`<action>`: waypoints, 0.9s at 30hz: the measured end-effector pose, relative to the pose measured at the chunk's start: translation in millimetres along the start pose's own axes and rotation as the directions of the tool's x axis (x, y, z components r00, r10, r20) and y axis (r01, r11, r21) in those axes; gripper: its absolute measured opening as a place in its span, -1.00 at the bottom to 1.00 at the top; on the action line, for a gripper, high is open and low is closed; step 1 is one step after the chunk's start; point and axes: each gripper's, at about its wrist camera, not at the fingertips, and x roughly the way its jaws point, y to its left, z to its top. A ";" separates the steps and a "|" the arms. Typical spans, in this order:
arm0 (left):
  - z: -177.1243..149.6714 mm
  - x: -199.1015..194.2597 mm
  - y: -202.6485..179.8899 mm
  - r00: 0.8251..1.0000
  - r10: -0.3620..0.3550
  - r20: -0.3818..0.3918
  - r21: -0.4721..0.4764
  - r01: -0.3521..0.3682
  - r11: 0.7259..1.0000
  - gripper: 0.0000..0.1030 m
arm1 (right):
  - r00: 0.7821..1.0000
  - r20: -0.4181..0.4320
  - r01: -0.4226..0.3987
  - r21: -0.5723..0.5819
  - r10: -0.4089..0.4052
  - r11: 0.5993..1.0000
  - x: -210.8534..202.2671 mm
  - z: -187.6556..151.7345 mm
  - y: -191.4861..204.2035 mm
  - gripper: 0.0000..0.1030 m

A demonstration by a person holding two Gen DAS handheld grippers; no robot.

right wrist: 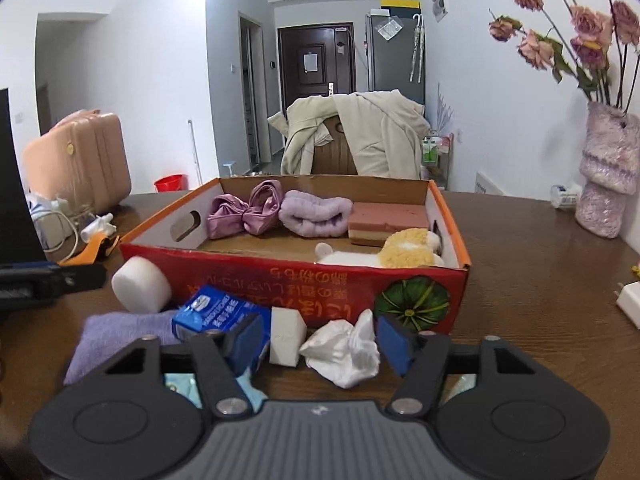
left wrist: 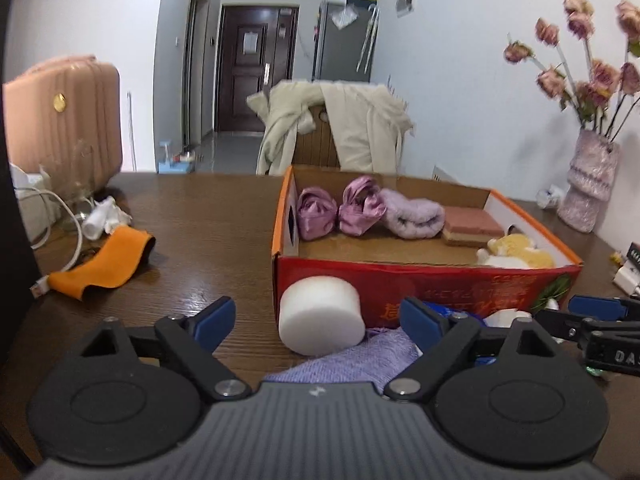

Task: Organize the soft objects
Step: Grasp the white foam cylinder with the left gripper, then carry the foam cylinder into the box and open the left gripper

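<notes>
A red cardboard box [right wrist: 248, 272] on the brown table holds purple satin bundles [right wrist: 244, 210], a lilac fluffy band [right wrist: 314, 210], a pink-brown sponge [right wrist: 386, 220] and a yellow-white plush toy [right wrist: 404, 254]. In front of the box lie a white foam cylinder [left wrist: 320, 314], a lilac towel [left wrist: 356, 360], a blue tissue pack [right wrist: 216, 312], a white block [right wrist: 286, 336] and a crumpled white cloth [right wrist: 344, 352]. My left gripper [left wrist: 318, 322] is open, with the foam cylinder between its fingers, untouched. My right gripper [right wrist: 320, 344] stands open around the white block and crumpled cloth.
An orange cloth [left wrist: 104, 264], white cables and a small bottle lie at the table's left. A pink vase of dried roses [right wrist: 608, 176] stands at the right. A white charger [right wrist: 630, 300] lies near the right edge. A coat-draped chair [right wrist: 352, 136] is behind the table.
</notes>
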 end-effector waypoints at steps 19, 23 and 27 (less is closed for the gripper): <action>-8.9 31.0 15.3 0.995 -0.096 0.002 -0.067 0.096 0.993 -0.01 | 0.990 0.025 -0.139 0.127 0.136 0.982 43.3 0.8 -11.6 -0.73; -4.9 24.0 14.8 0.995 -0.096 0.032 -0.064 0.098 0.993 -0.02 | 0.991 0.050 -0.130 0.126 0.125 0.983 37.9 2.3 -13.1 -0.73; 7.6 -5.2 10.3 0.992 -0.081 0.094 -0.048 0.085 0.995 -0.02 | 0.990 0.050 -0.134 0.111 0.129 0.985 31.6 6.2 -7.4 -0.73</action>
